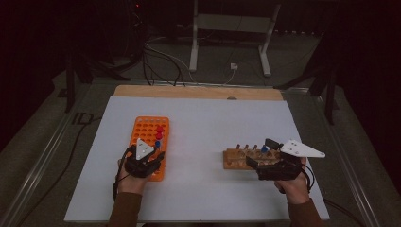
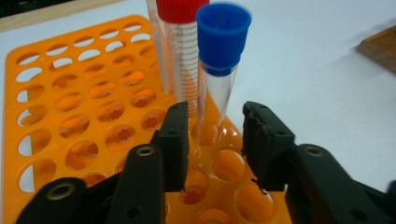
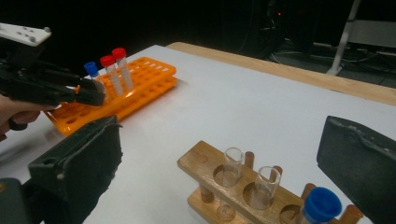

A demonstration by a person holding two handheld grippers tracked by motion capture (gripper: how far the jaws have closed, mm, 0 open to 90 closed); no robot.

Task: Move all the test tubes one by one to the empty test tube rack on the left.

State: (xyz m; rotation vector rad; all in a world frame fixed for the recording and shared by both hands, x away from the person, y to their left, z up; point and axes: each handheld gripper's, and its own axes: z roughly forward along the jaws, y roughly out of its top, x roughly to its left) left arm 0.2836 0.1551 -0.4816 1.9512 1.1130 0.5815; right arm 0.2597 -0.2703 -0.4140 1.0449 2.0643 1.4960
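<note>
A: High view, entry one. White table [image 1: 198, 137]; orange rack [image 1: 146, 130] at left, wooden rack [image 1: 236, 158] at right. The left gripper [image 1: 153, 158] sits over the orange rack's near end, beside a blue-capped tube [image 1: 158, 143] with two red-capped tubes [image 1: 160, 131] behind it. The right gripper [image 1: 255, 163] lies against the wooden rack.

B: Jaw states?

A: Left gripper view, entry two. The left gripper [image 2: 215, 140] has its jaws parted, one on either side of the blue-capped tube [image 2: 217, 70]; the pads are not pressing on it. The tube stands upright in an orange rack [image 2: 70, 93] hole on the edge row, touching a red-capped tube [image 2: 182, 51] behind.

B: Handling?

A: Judged light, stiff, clear-walled, likely slick and crackable under a hard squeeze. Best held on the bare barrel just below the cap, lifted straight up so it clears the hole.

B: And the other side?

A: Right gripper view, entry three. The right gripper [image 3: 224, 163] has its jaws spread wide, holding nothing. Below, the wooden rack [image 3: 215, 182] holds two open glass tubes [image 3: 247, 179] and a second blue-capped tube [image 3: 320, 205]. Farther off, the left gripper [image 3: 91, 91] is at the blue-capped tube [image 3: 93, 74].
</note>
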